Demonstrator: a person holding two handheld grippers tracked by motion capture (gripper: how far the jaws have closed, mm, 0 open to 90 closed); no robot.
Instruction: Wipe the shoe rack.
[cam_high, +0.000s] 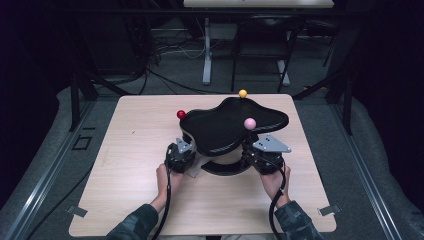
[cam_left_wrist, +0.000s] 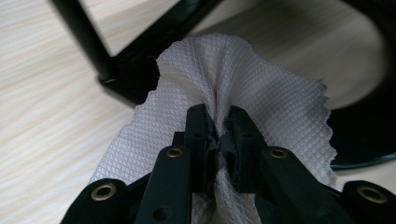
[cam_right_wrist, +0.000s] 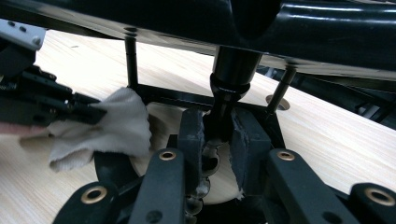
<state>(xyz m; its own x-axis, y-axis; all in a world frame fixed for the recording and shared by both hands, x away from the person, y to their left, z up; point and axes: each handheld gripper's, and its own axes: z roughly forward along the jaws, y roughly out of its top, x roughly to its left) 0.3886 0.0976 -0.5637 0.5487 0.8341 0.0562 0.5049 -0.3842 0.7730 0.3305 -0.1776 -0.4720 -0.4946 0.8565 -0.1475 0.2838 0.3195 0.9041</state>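
Paper towel (cam_left_wrist: 243, 93), white and embossed, bunched and pinched tight between the jaws of the left gripper (cam_left_wrist: 218, 135), just beside the black stand (cam_high: 230, 125) near the middle of the worktop (cam_high: 125, 150). Right gripper (cam_right_wrist: 219, 135) clamped with narrow jaws on a black upright post (cam_right_wrist: 231, 79) under the stand's top, apparently steadying it. Looks like wiping work on the stand's lower frame, somewhere in mid-course: cloth gripped and brought to the left side of the base, stand held, no telling which surfaces are already clean and which remain. No dirt or streaks legible on the glossy black.

From the high view: the lobed black top of the stand, with a red ball (cam_high: 181, 114) at its left edge, a yellow ball (cam_high: 243, 93) at the far edge and a pink ball (cam_high: 250, 123) toward the right; both hands low at the near side, left gripper (cam_high: 180, 155) and right gripper (cam_high: 262, 155) tucked against the base ring (cam_high: 225, 169). Towel hidden there under the top.

From the left gripper view: towel texture and frayed edge, thin black frame bars (cam_left_wrist: 140, 56) and the curved base just beyond. From the right gripper view: underside of the top, slim rods, and the left gripper (cam_right_wrist: 56, 109) off to the left with the towel (cam_right_wrist: 121, 126) drooping from it.
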